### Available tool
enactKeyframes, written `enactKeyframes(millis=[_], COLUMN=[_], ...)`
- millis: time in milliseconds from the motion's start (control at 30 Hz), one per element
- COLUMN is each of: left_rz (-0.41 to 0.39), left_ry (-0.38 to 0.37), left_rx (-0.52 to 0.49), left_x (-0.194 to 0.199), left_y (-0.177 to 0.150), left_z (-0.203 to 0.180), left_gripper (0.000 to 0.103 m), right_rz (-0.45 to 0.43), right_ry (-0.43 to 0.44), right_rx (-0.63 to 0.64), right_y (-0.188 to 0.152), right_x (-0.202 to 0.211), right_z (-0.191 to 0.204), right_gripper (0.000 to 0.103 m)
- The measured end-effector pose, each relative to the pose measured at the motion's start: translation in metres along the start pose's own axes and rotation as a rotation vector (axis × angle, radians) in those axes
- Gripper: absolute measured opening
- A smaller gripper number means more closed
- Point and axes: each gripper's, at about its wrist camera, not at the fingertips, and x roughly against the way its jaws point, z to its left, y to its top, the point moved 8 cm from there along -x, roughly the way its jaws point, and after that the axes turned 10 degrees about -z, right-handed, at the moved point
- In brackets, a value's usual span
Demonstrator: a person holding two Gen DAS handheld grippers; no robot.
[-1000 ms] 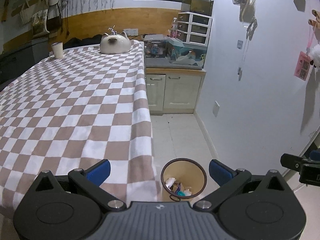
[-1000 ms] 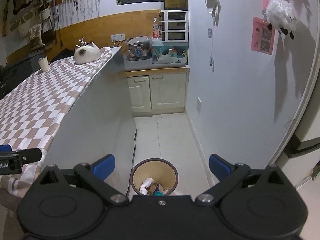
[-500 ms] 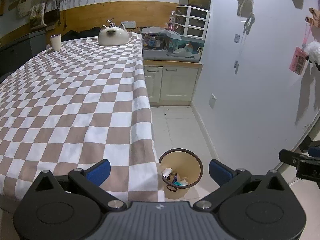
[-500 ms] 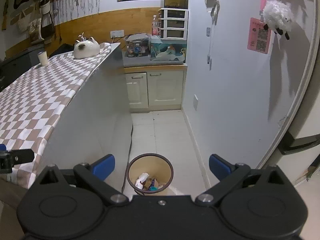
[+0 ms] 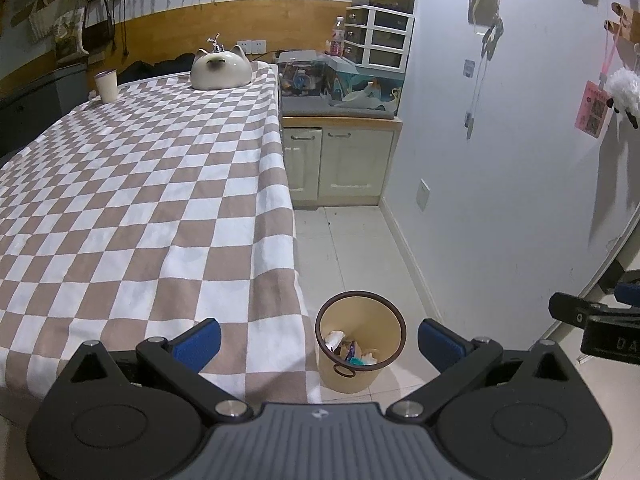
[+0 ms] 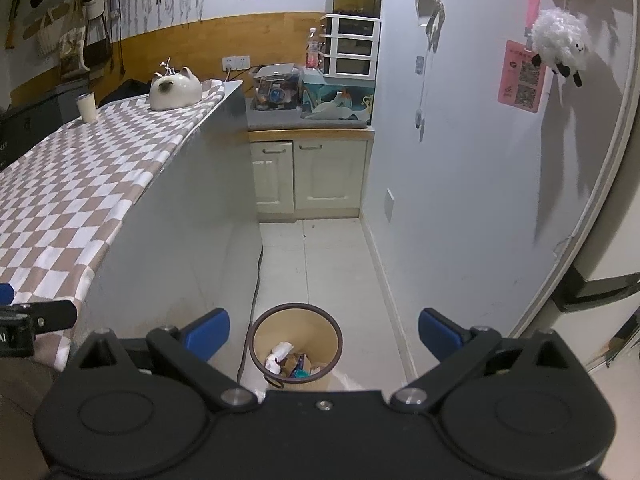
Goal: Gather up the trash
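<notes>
A tan round trash bin (image 5: 360,344) stands on the floor beside the table's near corner, with crumpled paper and wrappers inside. It also shows in the right wrist view (image 6: 297,344). My left gripper (image 5: 319,345) is open and empty, held high above the table edge and the bin. My right gripper (image 6: 324,334) is open and empty, above the bin. The right gripper's finger shows at the left wrist view's right edge (image 5: 576,314).
A table with a brown-and-white checked cloth (image 5: 140,200) carries a cat-shaped ceramic pot (image 5: 220,68) and a cup (image 5: 106,85) at its far end. A low cabinet (image 5: 340,160) with clutter stands at the back. A white wall (image 6: 460,180) bounds the right side.
Both grippers have risen and pulled back from the bin, which now looks smaller and farther below. Both stay open and empty.
</notes>
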Motion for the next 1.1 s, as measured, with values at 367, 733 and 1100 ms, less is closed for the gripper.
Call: enactKeyframes(millis=[367,733,1100], left_rz=[-0.001,0.001,0.001], left_ry=[0.017,0.016,0.015], left_rx=[0.007,0.008,0.008], left_x=[-0.0029,-0.0045,-0.0053], left_y=[0.0016,0.0014,0.0011], left_z=[0.0056,0.0066,0.0049], left_gripper=[0.103,0.103,0.103], right_rz=[-0.005,-0.007,-0.005], right_ry=[-0.004,0.002,0.004], right_rx=[0.013,0.016,0.016], right_y=[0.0015,0.0026,0.0037], right_x=[-0.0002,-0.0001,0.0006], right_z=[0.001,0.0023,0.0025], right_gripper=[0.102,0.102,0.102])
